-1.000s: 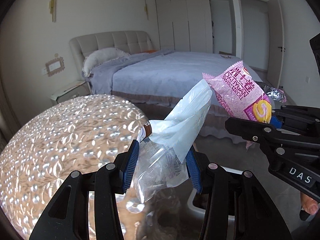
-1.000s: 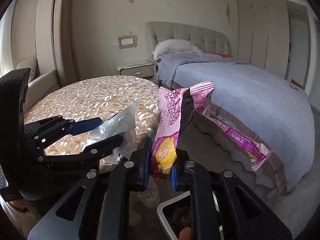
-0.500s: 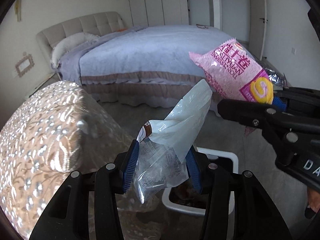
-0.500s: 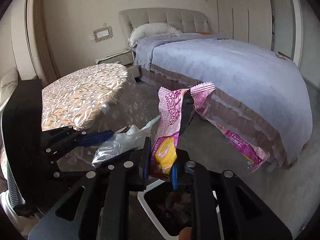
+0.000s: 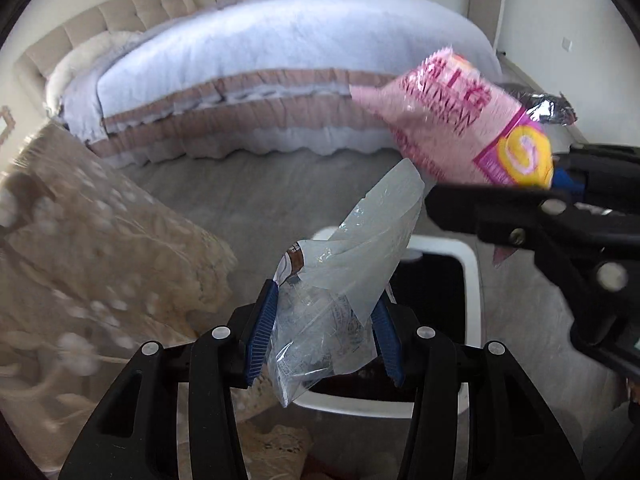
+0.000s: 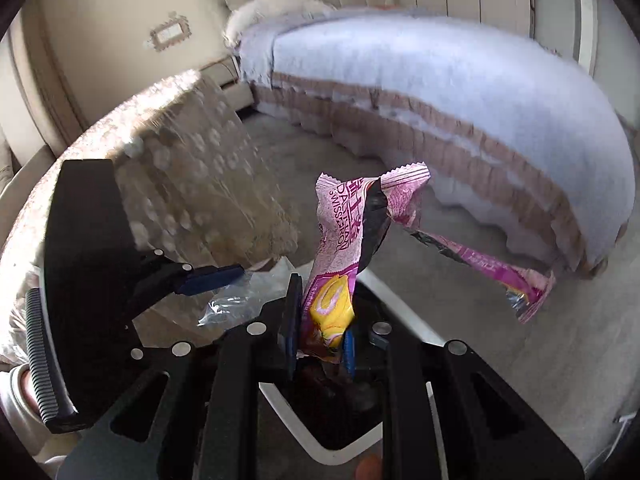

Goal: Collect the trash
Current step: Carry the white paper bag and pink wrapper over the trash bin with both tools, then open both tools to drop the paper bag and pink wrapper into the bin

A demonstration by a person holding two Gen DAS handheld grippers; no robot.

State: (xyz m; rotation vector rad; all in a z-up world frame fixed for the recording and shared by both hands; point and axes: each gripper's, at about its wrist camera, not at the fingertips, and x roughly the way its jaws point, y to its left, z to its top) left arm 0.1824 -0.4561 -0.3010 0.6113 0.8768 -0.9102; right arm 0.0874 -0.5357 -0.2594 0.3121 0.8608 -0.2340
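Bedroom, grey floor (image 5: pixel 256 200) — L gripper (image 5: pixel 324 332) pinches clear bag (image 5: pixel 344 280), R gripper (image 6: pixel 320 332) pink wrapper (image 6: pixel 340 248) (white bin (image 5: pixel 474 280) below).

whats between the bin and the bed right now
Bare grey floor separates the white bin from the bed; nothing lies on that stretch, clearest in the left wrist view.

Motion-blurred patterned tablecloth (image 5: pixel 100 248); bin (image 5: pixel 472 280) interior obscured.

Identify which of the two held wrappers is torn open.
The pink wrapper in the right gripper: its dark lining shows. The clear bag shows no tear.
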